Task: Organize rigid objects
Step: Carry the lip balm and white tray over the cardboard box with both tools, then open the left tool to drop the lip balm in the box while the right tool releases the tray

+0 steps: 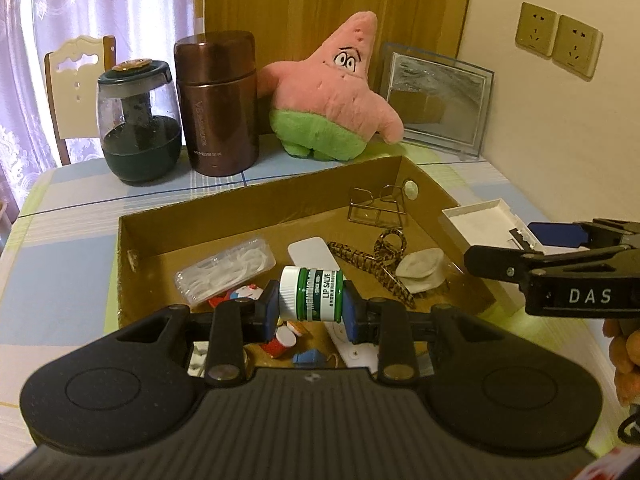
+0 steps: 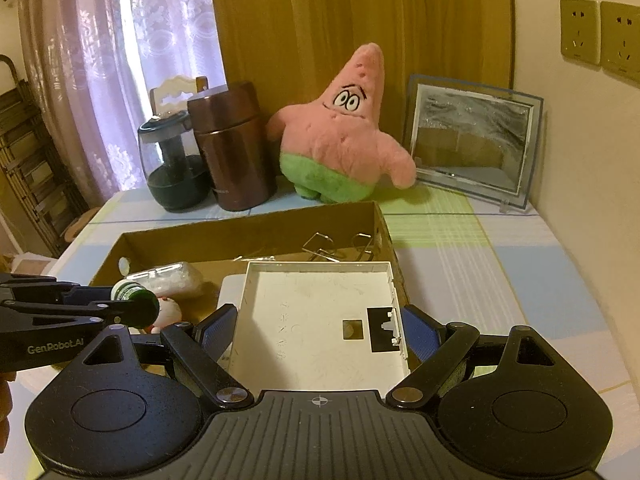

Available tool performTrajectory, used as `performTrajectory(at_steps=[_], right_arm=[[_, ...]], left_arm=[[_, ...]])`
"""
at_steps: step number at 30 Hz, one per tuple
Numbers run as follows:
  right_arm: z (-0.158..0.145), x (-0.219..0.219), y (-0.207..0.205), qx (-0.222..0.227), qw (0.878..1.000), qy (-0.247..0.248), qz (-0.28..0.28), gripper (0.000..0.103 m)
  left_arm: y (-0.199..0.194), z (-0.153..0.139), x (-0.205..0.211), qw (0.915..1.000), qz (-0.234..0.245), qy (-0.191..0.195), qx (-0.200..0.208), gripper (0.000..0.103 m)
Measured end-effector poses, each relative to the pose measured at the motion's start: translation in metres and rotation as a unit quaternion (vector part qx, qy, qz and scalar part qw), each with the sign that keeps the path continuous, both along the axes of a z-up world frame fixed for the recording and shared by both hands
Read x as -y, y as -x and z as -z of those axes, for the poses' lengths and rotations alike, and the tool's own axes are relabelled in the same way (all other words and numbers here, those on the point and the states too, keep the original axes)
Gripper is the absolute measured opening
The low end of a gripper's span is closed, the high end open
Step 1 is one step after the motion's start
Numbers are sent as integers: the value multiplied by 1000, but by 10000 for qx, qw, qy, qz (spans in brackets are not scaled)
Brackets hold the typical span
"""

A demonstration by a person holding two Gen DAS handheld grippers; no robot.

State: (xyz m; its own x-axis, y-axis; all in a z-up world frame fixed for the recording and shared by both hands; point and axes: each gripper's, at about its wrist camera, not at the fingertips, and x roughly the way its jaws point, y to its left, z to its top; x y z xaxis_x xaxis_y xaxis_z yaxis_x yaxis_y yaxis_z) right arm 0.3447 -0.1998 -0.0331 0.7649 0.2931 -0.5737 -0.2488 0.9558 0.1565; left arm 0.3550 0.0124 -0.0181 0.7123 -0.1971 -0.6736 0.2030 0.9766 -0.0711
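My left gripper (image 1: 311,305) is shut on a green lip salve jar with a white cap (image 1: 312,294), held sideways above the near part of a cardboard box (image 1: 256,196). The jar also shows in the right wrist view (image 2: 136,300). My right gripper (image 2: 318,330) is shut on a white plastic tray (image 2: 316,312), its blue pads against the tray's two sides, held over the box's right edge (image 2: 384,224). The tray also shows in the left wrist view (image 1: 484,220). The box holds a clear floss-pick case (image 1: 226,270), a patterned hair claw (image 1: 376,260), a wire clip (image 1: 376,206) and small toys.
Behind the box stand a dark glass jar (image 1: 138,120), a brown thermos (image 1: 218,108), a pink starfish plush (image 1: 332,92) and a glass photo frame (image 1: 436,96). A wall with sockets (image 1: 558,38) is to the right. A chair (image 1: 76,80) stands beyond the table's far left.
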Motion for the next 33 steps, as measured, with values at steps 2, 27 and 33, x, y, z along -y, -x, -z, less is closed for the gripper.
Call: performTrajectory(at_steps=[2,27,33], right_arm=[[2,0,-4,-14,10000,-8,17,85],[2,-4,-21,-154,9994,-295,94,84],[1,-14,-25,-180,9990,-396,43,85]], left_arm=[[-5,3,1,10000,0,-12,-29,27],[8,3,-17,9989,-330,-192,256,73],[12,5,-21,9989,-327,-188,262,79]])
